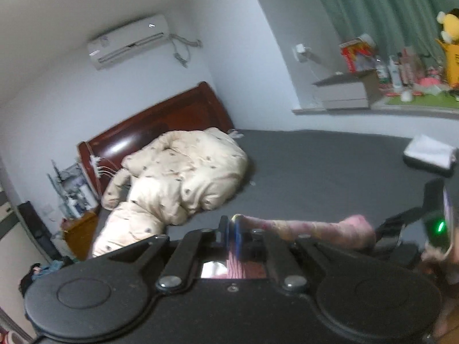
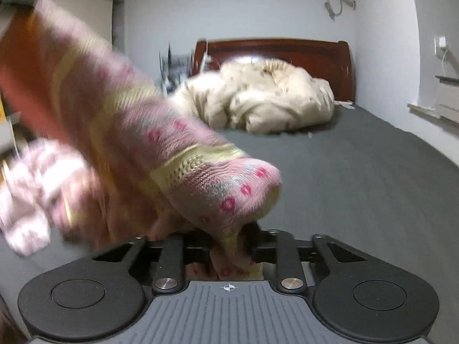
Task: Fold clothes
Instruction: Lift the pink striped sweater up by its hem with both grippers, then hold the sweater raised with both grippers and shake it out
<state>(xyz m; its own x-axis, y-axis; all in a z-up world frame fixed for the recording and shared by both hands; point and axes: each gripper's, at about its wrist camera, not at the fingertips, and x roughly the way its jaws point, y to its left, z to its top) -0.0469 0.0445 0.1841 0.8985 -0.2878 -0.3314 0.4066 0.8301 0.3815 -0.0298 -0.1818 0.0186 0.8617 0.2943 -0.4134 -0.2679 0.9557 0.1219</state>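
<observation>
Left gripper [image 1: 233,230]: jaws pressed together, pinching one edge of the pink knitted garment [image 1: 324,229]. From there, cloth stretched to the right as a tight band, held in the air above the grey bed sheet [image 1: 330,169], not touching it.

Far left, beside the bed: a small wooden nightstand [image 1: 79,233] with blurred items on top. On the wall above: a white air conditioner [image 1: 129,41]. At the head edge of the bed: a dark red wooden headboard [image 1: 155,126], and just in front of it a crumpled cream duvet [image 1: 183,177] with small dark dots, lying on the sheet near the left corner. Middle of the sheet bare. At the right edge of the bed: a white folded item [image 1: 430,152], too blurred to name. Above it, a window ledge [image 1: 401,106] crowded with boxes and bottles, a yellow plush toy [image 1: 449,23], green curtain [image 1: 373,8] behind.

Right gripper [image 2: 229,250]: jaws closed on a bunch of the same garment [image 2: 160,154], pink with yellow-green stripes and small red flowers. Cloth rising from the jaws up and to the left, strongly blurred, hanging over the foot part of the bed. Seen also at the far right of the left wrist view, with a green light on its body.
</observation>
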